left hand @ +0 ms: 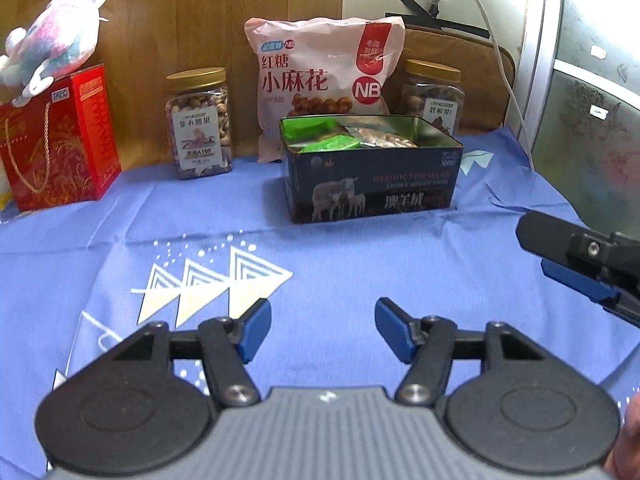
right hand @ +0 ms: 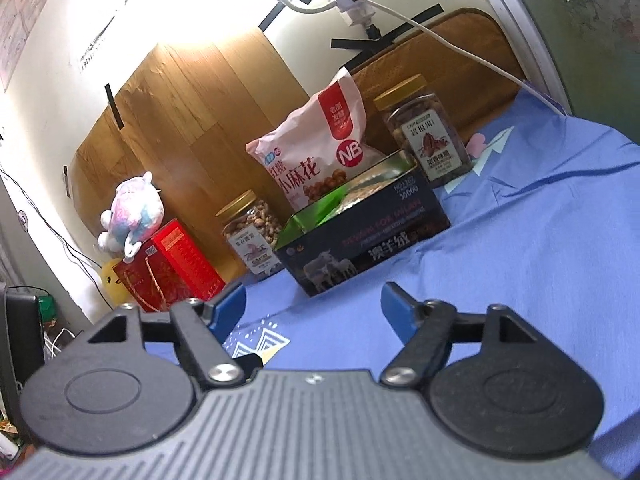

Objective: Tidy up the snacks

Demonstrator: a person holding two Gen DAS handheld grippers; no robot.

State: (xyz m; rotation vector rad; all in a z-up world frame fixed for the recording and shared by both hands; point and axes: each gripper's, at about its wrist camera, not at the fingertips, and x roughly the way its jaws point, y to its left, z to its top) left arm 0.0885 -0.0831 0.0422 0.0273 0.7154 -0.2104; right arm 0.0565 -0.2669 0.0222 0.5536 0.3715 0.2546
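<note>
A dark open tin (left hand: 372, 184) (right hand: 360, 240) with sheep printed on its side stands on the blue cloth, with green and pale snack packets (left hand: 332, 144) inside. Behind it leans a pink snack bag (left hand: 320, 80) (right hand: 320, 152), flanked by two gold-lidded nut jars (left hand: 200, 124) (left hand: 434, 96) (right hand: 256, 232) (right hand: 424, 136). My left gripper (left hand: 323, 330) is open above bare cloth, well short of the tin, nothing between its blue pads. My right gripper (right hand: 314, 310) is open too and holds nothing; its fingers (left hand: 576, 264) show at the right edge of the left wrist view.
A red gift box (left hand: 60, 148) (right hand: 168, 272) with a plush toy (left hand: 52, 44) (right hand: 132, 212) on top stands at the far left. A wooden board (left hand: 180, 20) backs the table. A white cable (left hand: 500, 52) hangs down at the right. The blue cloth (left hand: 360, 264) has white triangle prints.
</note>
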